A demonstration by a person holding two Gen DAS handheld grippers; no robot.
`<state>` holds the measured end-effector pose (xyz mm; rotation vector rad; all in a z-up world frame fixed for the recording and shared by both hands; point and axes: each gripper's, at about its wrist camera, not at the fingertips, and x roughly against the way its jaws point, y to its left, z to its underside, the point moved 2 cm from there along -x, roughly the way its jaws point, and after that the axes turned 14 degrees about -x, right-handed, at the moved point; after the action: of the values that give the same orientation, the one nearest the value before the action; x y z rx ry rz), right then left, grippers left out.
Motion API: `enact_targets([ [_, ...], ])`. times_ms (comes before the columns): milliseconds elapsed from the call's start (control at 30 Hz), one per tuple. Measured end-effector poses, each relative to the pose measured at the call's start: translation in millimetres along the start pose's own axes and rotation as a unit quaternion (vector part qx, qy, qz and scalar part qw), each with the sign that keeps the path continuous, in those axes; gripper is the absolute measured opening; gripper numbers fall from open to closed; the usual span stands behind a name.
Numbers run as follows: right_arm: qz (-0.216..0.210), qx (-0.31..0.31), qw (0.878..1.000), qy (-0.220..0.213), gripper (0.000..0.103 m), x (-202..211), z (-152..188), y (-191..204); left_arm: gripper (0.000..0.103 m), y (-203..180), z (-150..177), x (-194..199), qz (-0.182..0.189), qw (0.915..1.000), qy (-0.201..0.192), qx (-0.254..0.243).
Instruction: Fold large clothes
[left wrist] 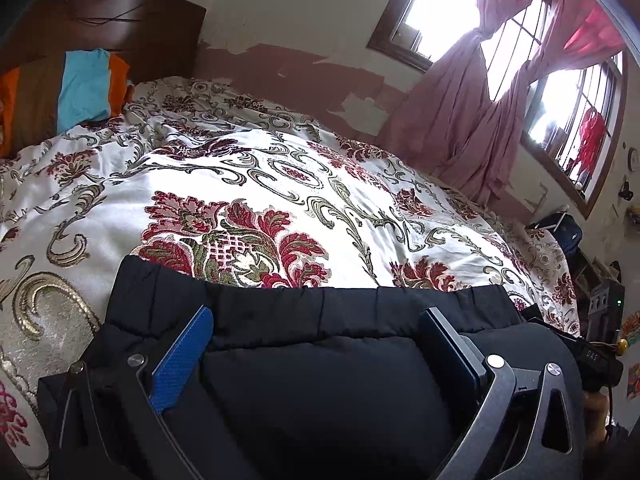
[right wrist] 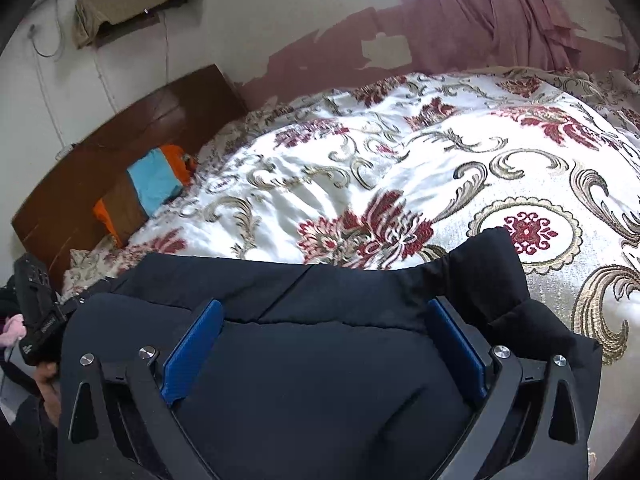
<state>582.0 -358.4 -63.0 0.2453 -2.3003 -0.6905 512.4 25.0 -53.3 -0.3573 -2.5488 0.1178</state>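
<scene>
Folding looked well advanced: black quilted padded garment [left wrist: 320, 360] lay bundled beneath both wide-apart grippers, left [left wrist: 316, 344] and right [right wrist: 324, 340], neither clamping it.

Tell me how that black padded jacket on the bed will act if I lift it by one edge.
The black padded jacket will probably sag and drape, since its edge already slumps unevenly on the bedspread. The quilted stitch lines suggest puffy filling, so likely bulky but light. It may spring open rather than hold a crease.
</scene>
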Motion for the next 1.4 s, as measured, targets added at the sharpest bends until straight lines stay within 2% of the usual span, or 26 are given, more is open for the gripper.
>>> enact_targets([
  [67,-0.014,-0.002,1.0,-0.011,0.1,8.8,1.7,-0.4,0.103,-1.7,-0.7,4.8,-0.004,1.0,0.007,-0.003],
  [200,-0.028,-0.011,0.999,-0.022,0.1,27.4,5.9,-3.4,0.103,-10.4,-1.1,21.2,-0.037,0.9988,0.028,-0.019],
  [333,0.004,0.006,1.0,-0.005,0.1,34.3,14.4,1.9,0.103,-16.3,0.6,39.1,-0.034,0.9982,0.042,-0.026],
  [467,0.032,0.035,0.999,-0.015,0.1,52.8,21.1,11.4,0.103,-16.5,1.3,62.9,-0.027,0.998,0.051,-0.027],
  [667,0.044,0.08,0.995,-0.046,0.1,99.6,32.1,23.1,0.103,-14.1,7.3,106.6,-0.062,0.9945,0.044,-0.073],
  [800,0.042,0.143,0.987,-0.06,0.1,129.2,47.4,39.7,0.103,1.8,11.5,135.9,-0.051,0.9956,0.037,-0.069],
  [933,0.049,0.214,0.973,-0.074,0.1,152.5,69.1,55.2,0.103,15.4,17.6,160.1,-0.047,0.9958,0.024,-0.074],
  [1133,0.068,0.271,0.956,-0.089,0.1,172.1,94.5,62.9,0.103,37.4,39.5,162.6,-0.028,0.9958,0.067,-0.056],
  [1400,0.094,0.239,0.963,-0.077,0.1,184.0,90.9,39.0,0.103,49.9,70.4,143.3,0.009,0.9941,0.106,-0.022],
])
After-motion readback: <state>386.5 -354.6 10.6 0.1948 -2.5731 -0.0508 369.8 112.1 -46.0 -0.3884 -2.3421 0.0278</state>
